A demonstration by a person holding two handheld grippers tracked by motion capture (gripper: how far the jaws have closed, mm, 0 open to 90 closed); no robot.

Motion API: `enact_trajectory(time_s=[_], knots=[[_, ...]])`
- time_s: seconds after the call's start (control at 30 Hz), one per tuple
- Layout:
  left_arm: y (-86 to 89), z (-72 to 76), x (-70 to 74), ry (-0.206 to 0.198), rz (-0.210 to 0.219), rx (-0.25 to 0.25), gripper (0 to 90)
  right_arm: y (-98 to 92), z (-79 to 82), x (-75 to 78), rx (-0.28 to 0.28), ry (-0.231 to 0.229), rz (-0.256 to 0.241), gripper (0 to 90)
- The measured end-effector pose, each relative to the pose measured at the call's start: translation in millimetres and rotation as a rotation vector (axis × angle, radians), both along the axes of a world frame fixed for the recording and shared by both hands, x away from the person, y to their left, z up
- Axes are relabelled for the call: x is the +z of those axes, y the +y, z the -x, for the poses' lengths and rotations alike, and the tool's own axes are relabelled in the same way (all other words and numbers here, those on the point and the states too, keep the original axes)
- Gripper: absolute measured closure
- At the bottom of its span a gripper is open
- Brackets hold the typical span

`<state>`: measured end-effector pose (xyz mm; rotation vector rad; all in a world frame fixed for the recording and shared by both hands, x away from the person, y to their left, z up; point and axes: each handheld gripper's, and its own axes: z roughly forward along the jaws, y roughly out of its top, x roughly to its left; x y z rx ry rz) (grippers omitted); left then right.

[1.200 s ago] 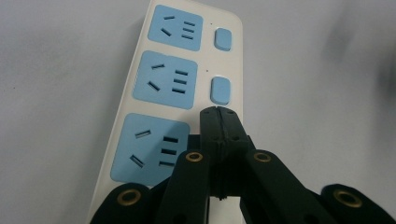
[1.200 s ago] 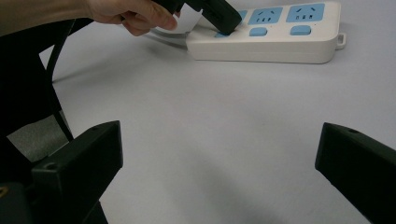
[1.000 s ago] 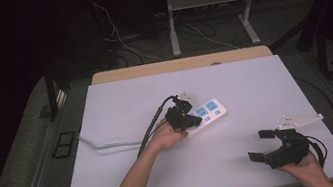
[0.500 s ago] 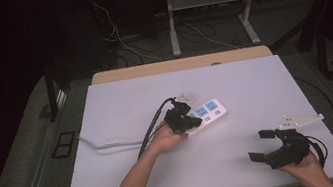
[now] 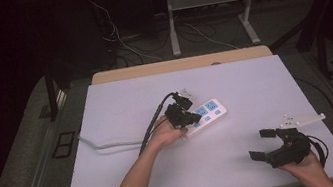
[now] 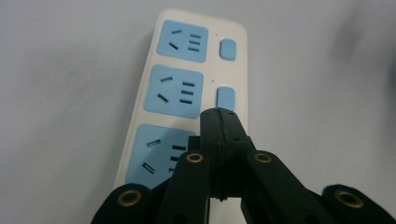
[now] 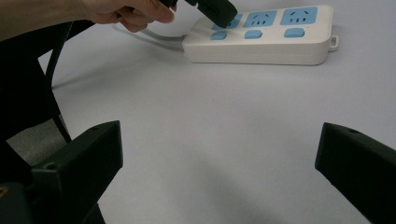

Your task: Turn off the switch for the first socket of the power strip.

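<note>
Presently left gripper (image 6: 218,116), jaws closed and empty, presses the near switch on the power strip (image 5: 206,113) mid-table; other switches remain; right gripper (image 5: 269,143) idles wide open near the right front corner.

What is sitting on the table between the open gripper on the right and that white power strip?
Nothing: in the right gripper view, bare white table runs from the right gripper up to the power strip.

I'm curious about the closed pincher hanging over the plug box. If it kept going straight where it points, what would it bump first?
Probably the power strip. The left gripper, jaws shut, aims down at its nearest blue switch, though how close it is stays unclear.
</note>
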<state>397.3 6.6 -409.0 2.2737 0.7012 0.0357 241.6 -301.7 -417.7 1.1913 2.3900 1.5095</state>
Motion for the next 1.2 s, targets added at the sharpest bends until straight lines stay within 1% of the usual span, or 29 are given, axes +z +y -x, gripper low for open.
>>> enact_trajectory(time_s=[0.07, 0.1, 0.2, 0.4, 0.53, 0.67, 0.73, 0.97, 1.2], knots=[[4.9, -2.2, 2.9, -0.005, 0.016, 0.018, 89.7, -0.8, 0.0, 0.3, -0.004, 0.001, -0.003, 0.6], [7.7, -3.1, 4.6, -0.006, 0.013, 0.018, 89.7, -1.3, -0.1, 0.2, -0.004, 0.001, -0.004, 0.6], [15.4, -4.3, 8.3, -0.009, 0.024, 0.034, 89.6, -2.2, -0.4, -0.1, -0.006, 0.002, -0.005, 0.6], [29.8, -5.7, 15.5, -0.016, 0.044, 0.048, 89.5, -1.7, -0.2, -0.1, -0.006, 0.002, -0.002, 0.6], [38.3, -3.7, 19.3, -0.025, 0.049, 0.051, 89.5, -1.1, -0.2, -0.1, -0.006, 0.003, -0.001, 0.6], [46.4, -0.4, 23.3, -0.023, 0.063, 0.058, 89.4, -0.7, -0.3, -0.3, -0.003, 0.001, 0.001, 0.6], [50.0, 1.4, 25.7, -0.025, 0.062, 0.058, 89.3, -0.5, -0.3, -0.4, -0.002, 0.001, 0.000, 0.6], [67.7, 8.7, 36.5, -0.029, 0.088, 0.058, 88.9, 0.6, -0.5, -0.6, 0.001, 0.002, 0.001, 0.6], [86.4, 15.9, 44.5, -0.037, 0.110, 0.080, 77.3, 1.7, -0.5, -0.9, 0.002, 0.005, 0.002, 0.6]])
